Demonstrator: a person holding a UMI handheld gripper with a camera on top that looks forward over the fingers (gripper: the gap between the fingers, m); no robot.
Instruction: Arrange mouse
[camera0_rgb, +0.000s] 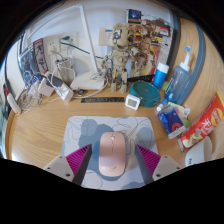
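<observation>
A pale pink computer mouse (113, 153) lies on a light blue-grey patterned mouse mat (90, 130) on the wooden desk (45, 125). My gripper (113, 160) is low over the mat with its two pink-padded fingers (80, 160) on either side of the mouse. The mouse stands between the fingers and rests on the mat. A narrow gap shows at each side, so the gripper is open about it.
A white cube clock (132, 101), a teal bowl (146, 92), spray bottles (181, 70) and a red snack packet (203, 122) stand to the right. Cables and a power strip (50, 88) lie at the left. Wooden models (118, 60) stand at the back.
</observation>
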